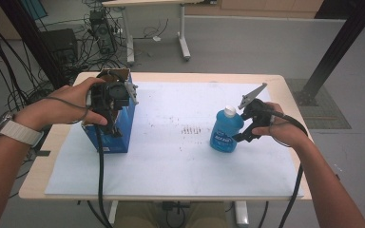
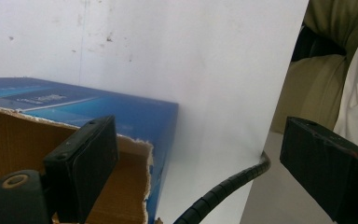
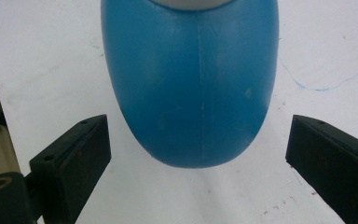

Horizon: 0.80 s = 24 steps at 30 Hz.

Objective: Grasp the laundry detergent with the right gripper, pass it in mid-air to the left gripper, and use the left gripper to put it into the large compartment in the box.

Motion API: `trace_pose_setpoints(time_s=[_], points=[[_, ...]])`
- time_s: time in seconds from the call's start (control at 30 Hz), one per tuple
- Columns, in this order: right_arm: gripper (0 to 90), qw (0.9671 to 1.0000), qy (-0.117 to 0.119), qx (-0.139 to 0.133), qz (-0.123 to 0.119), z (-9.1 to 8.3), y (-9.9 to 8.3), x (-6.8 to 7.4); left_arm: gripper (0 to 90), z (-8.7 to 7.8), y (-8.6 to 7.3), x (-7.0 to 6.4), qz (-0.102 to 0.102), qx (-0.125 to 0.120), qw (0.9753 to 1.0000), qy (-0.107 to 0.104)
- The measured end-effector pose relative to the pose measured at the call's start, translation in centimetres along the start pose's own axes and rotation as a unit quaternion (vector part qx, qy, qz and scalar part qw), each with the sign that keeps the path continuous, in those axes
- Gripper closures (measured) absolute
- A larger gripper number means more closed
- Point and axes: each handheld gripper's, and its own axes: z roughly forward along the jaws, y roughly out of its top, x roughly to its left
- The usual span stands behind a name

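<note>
At centre right of the high view, the right hand-held gripper hangs released beside a blue bottle with a white cap, its jaws spread wide and not yet touching the plastic. In the right gripper view the bottle's rounded blue body fills the upper middle of the frame, its moulded seam running straight down between the two black jaws, one at lower left and one at lower right. The bottle stands upright on the white sheet covering the worktop. At upper left of the high view, the left hand-held gripper is poised over an open blue carton, also released: in the left gripper view one jaw sits over the torn cardboard rim and the other hangs well clear of the box at far right, a ribbed cable trailing between them. The step in hand looks like taking up the bottle, probably for the carton. To do it well, the right gripper should move forward until the widest part of the body sits squarely between the pads, then close across the flat sides rather than on the curved shoulder, so the smooth plastic does not squirt free.
</note>
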Motion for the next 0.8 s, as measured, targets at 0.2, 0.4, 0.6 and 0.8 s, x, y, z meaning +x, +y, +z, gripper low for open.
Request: trace_pose_setpoints(time_s=[0.2,0.4,0.6,0.8], points=[[6.5,1.0,0.001,0.0,0.0,0.03,0.0,-0.03,11.9,0.0,-0.02,0.07,0.002,0.001,1.0,0.0],[6.5,1.0,0.0,0.0,0.0,0.03,0.01,-0.04,11.9,-0.01,-0.04,0.09,0.003,0.003,1.0,0.0],[6.5,1.0,-0.001,-0.001,0.0,0.05,0.03,-0.03,11.9,-0.01,-0.04,0.08,0.003,0.001,1.0,0.0],[6.5,1.0,-0.002,-0.005,0.001,0.22,-0.07,0.01,11.9,0.02,-0.04,0.05,0.002,0.0,1.0,0.001]])
